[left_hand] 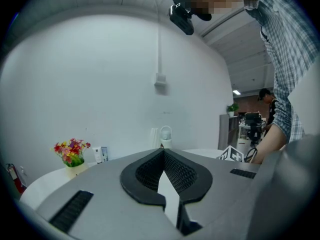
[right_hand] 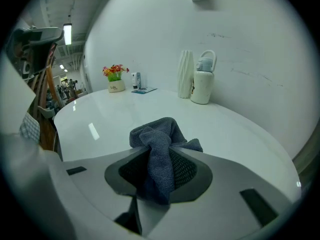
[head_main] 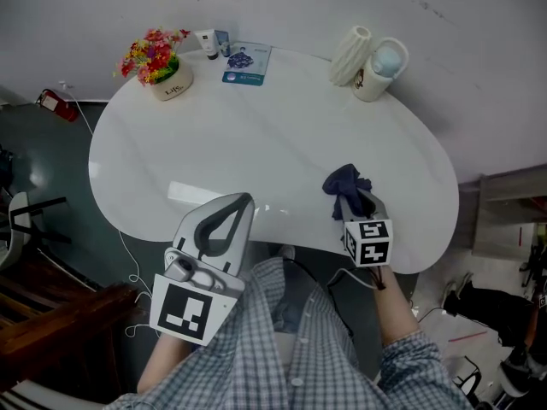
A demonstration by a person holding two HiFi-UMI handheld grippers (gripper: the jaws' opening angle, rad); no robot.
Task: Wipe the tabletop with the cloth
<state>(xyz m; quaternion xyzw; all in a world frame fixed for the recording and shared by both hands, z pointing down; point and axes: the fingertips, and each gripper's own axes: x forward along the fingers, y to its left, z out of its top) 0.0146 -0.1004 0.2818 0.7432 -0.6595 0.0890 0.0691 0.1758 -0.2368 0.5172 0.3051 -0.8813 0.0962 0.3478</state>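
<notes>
Grey cloth (right_hand: 158, 130), clamped in right gripper (right_hand: 161, 151) jaws

Head view looks steeply down; both gripper views skim the tabletop (head_main: 256, 143).

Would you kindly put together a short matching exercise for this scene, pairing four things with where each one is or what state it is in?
Things:
1. cloth
2. flower pot
3. ribbed vase
4. left gripper

Places or states:
A. at the back left of the table
B. jaws shut, with nothing between them
C. clamped in the right gripper
D. at the back right of the table, beside the white jug

Pairs: 1-C, 2-A, 3-D, 4-B
</notes>
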